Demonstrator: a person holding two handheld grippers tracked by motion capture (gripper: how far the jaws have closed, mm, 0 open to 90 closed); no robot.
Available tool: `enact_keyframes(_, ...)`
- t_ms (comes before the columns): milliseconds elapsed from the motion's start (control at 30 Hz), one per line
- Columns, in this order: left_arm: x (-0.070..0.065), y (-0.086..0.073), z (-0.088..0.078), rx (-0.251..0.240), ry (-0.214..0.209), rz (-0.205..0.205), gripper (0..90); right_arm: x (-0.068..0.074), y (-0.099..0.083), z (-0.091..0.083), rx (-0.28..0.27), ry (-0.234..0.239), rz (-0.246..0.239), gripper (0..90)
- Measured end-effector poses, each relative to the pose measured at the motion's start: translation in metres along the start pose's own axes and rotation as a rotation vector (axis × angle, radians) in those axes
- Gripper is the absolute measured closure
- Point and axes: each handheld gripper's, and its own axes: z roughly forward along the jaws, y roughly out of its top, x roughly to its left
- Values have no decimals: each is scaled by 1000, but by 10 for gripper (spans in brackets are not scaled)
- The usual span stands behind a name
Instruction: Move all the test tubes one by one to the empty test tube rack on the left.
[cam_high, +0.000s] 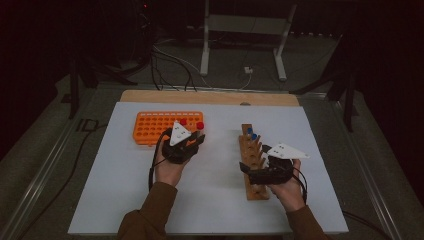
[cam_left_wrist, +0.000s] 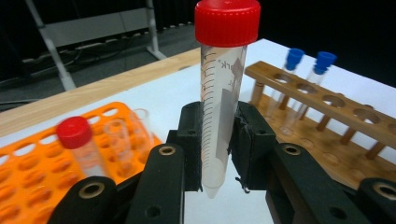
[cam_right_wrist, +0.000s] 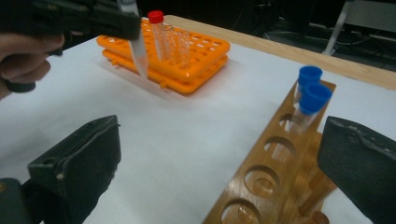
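1. The right gripper (cam_high: 250, 172) is held nearest the table's front edge, over the near part of the wooden rack (cam_high: 252, 165); its jaws are spread wide apart, nothing is seen between them, and the rack is seen between and beyond them in the right gripper view.
2. The left gripper (cam_left_wrist: 219, 140) is held over the white table (cam_high: 215, 200), just in front of the orange rack (cam_high: 150, 127); it is clamped on a tube (cam_left_wrist: 219, 107) with a red cap.
3. The tube is gripped upright at its lower half, its pointed tip clear of the table.
4. Two blue-capped tubes (cam_right_wrist: 310, 93) are set in the far holes of the wooden rack.
5. One red-capped tube (cam_right_wrist: 156, 28) is stood in the orange rack, with clear tubes beside it.
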Motion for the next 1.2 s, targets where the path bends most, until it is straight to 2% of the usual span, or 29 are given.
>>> enact_keyframes(433,36,-4,-6,-10,96,-37,745,-5,-9,-6,-3,-11,31,1)
enact_keyframes(633,52,-8,-5,1,141,-58,745,-6,-10,-6,-8,-11,39,1)
enact_keyframes(967,69,-13,4,14,215,-74,745,-5,-9,-6,-13,-8,36,2)
enact_keyframes(1200,72,-17,15,21,243,-94,745,-4,-9,-5,-14,-5,36,2)
